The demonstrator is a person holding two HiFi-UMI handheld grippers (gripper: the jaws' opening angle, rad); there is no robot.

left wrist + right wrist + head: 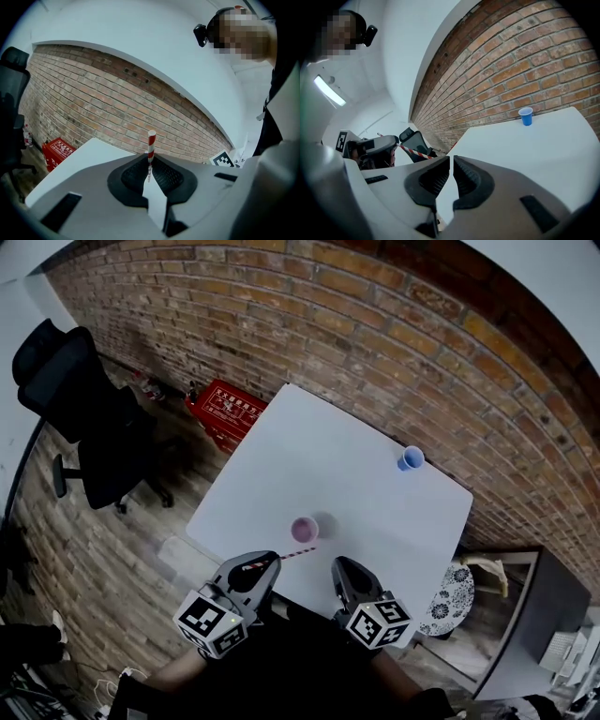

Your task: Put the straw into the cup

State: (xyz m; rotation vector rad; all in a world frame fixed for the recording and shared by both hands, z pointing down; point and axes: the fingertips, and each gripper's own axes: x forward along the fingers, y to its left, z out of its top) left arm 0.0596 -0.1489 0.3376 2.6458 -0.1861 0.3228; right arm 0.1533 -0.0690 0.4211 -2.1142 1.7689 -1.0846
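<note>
**Left gripper (pixel 150 172) pinches the straw (pixel 151 143) near the pink cup (pixel 304 530)**

The left gripper's pads clamp the red-and-white straw low down. The right gripper (pixel 451 169) has its jaws pressed almost together on nothing. Only the head view shows the pink cup on the white table (pixel 356 474), with the straw's free end just beside it. The blue cup (pixel 526 116), near the brick wall (pixel 525 61), shows in the head and right gripper views only.

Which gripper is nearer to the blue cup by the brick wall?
Right. The right gripper is at the near edge of the table, with the blue cup far ahead and to its right. The left gripper, shut on the straw, sits further left, farther from that cup.
</note>
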